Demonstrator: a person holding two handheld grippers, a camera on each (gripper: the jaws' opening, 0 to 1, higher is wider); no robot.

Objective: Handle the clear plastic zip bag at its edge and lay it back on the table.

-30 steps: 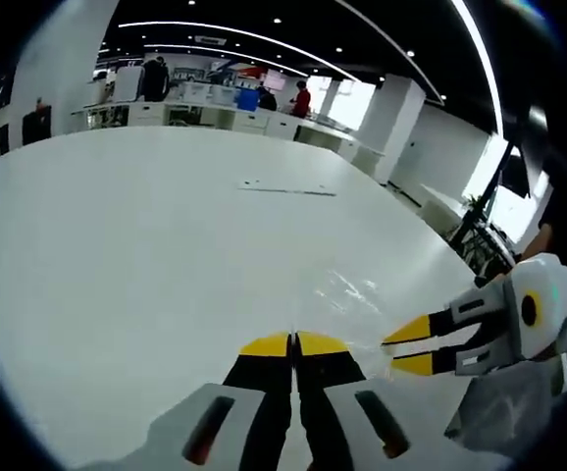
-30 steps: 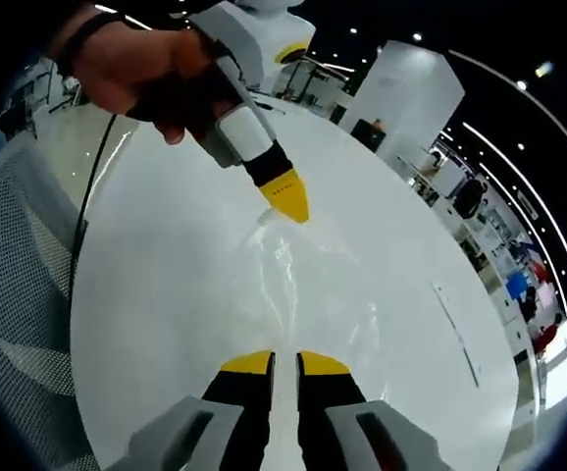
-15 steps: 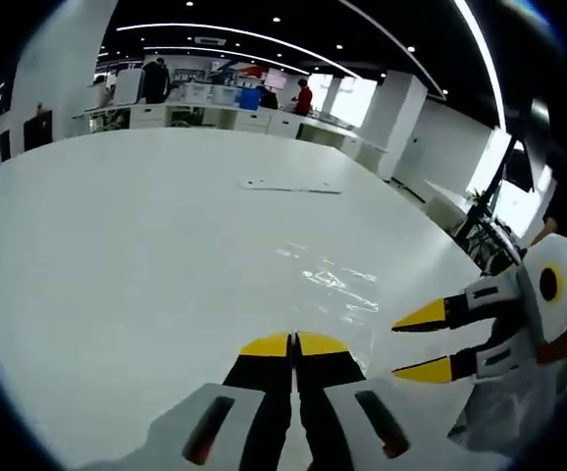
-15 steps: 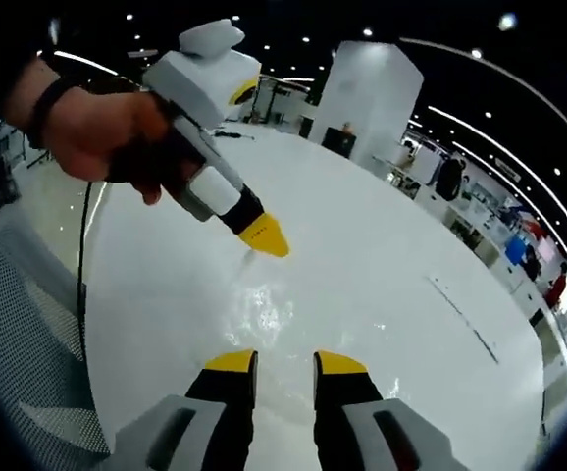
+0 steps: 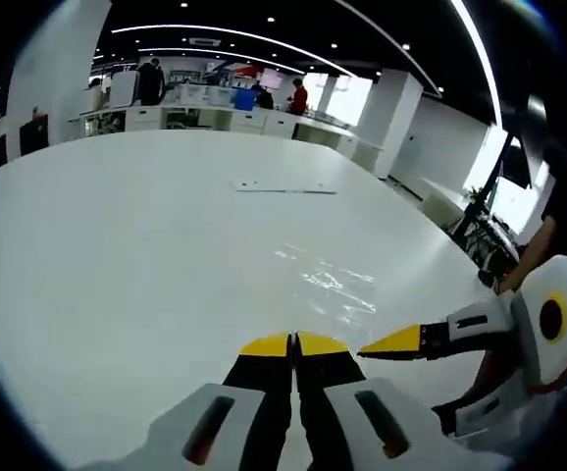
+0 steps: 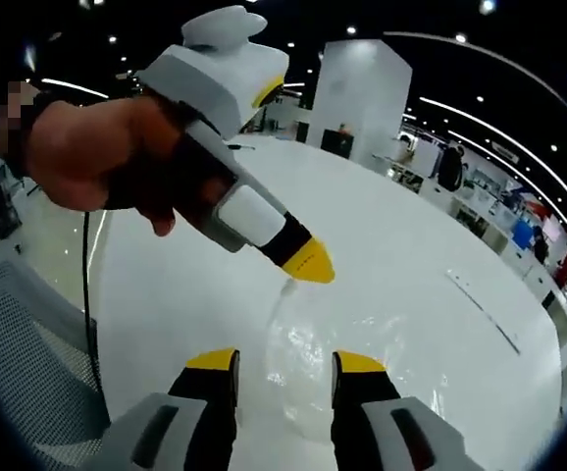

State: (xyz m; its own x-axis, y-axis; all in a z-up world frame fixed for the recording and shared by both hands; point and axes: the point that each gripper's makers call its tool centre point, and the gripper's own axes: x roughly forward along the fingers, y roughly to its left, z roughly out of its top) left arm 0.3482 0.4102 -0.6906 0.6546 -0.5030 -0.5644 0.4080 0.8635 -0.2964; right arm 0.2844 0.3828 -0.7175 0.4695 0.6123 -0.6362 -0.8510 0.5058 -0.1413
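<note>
- Left hand-held gripper (image 5: 293,343): yellow tips pressed together, clenched, at the near edge of the white counter (image 5: 117,245). In the right gripper view the tips (image 6: 308,263) sit on the near edge of the clear plastic zip bag (image 6: 333,343); whether film is caught between them I cannot tell.
- A hand (image 6: 107,157) is wrapped around the left gripper's body, which slants down toward the counter; a dark cable (image 6: 89,294) hangs below it.
- Right hand-held gripper (image 6: 286,361): released, yellow tips well apart, with the bag seen through the gap. In the left gripper view it reaches in from the right, upper jaw tip just beside the left gripper's tips.
- Bag lies flat on the counter just beyond the grippers, showing only as glints (image 5: 333,285) in the left gripper view.
- Grey mesh chair back (image 6: 19,363) beside the counter's edge.
- Farther out on the counter, well apart from the bag: a thin flat strip (image 5: 283,186).
- Beyond the far edge: office desks, white pillar (image 5: 391,118), people standing.
</note>
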